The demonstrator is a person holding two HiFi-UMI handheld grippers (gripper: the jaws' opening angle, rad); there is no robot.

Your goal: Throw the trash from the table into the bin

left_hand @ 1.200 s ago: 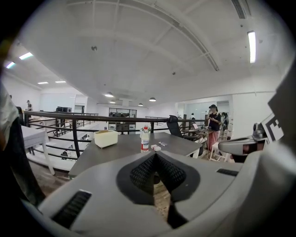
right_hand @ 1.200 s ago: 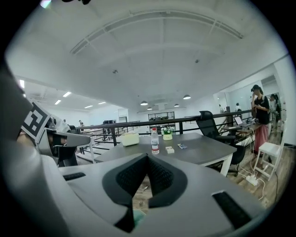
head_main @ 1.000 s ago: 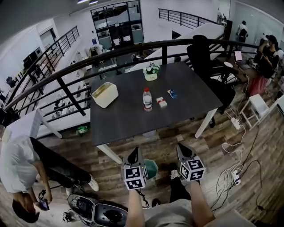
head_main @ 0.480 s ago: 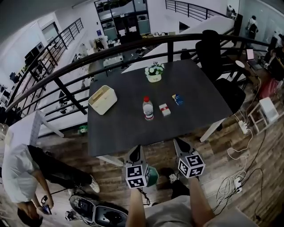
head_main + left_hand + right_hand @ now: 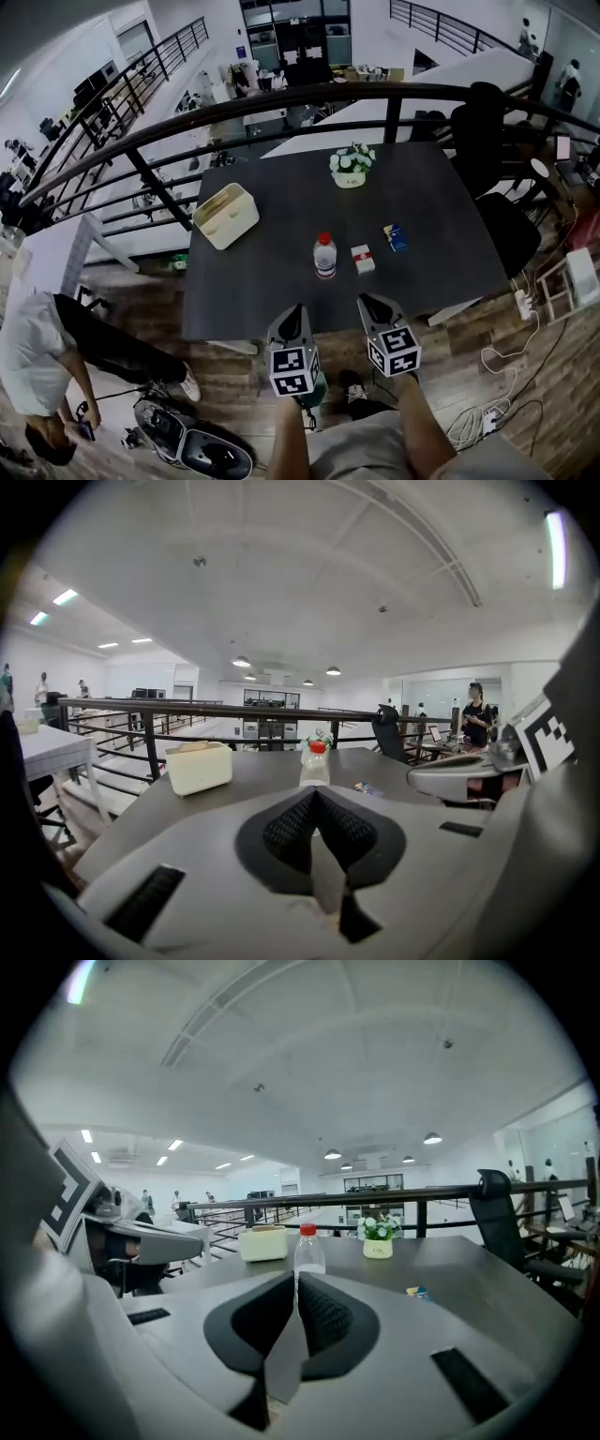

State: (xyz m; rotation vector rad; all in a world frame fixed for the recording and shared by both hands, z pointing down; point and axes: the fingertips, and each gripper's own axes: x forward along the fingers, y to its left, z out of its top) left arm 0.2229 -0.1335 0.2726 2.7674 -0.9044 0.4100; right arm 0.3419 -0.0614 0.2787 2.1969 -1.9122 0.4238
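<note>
Left gripper [image 5: 292,314] was closed and empty: in its own view the two black ribbed pads met at the tip with nothing caught between them. Beside it, the right gripper [image 5: 370,305] had just been opening a little, and its own view showed only a thin slit between the pads, again with nothing in it. Both were held side by side and pointed towards the dark grey rectangular table [image 5: 262,281], their tips at its near edge in the head view.

On the table the trash lay untouched. A clear plastic bottle with a red cap [image 5: 324,257] stood upright near the middle, in line with both grippers. Just to its right lay a small red-and-white box [image 5: 362,259], and a little further right and back a small blue packet [image 5: 395,237]. A cream rectangular container [image 5: 225,216] sat near the left edge, and a white pot of white flowers [image 5: 351,167] stood near the far edge.

Only a sliver of the teal bin [image 5: 317,386] showed on the wooden floor, mostly hidden behind the left gripper's marker cube. A black metal railing [image 5: 187,127] curved behind the table. A person in a white shirt [image 5: 28,347] was bent over at the far left.
</note>
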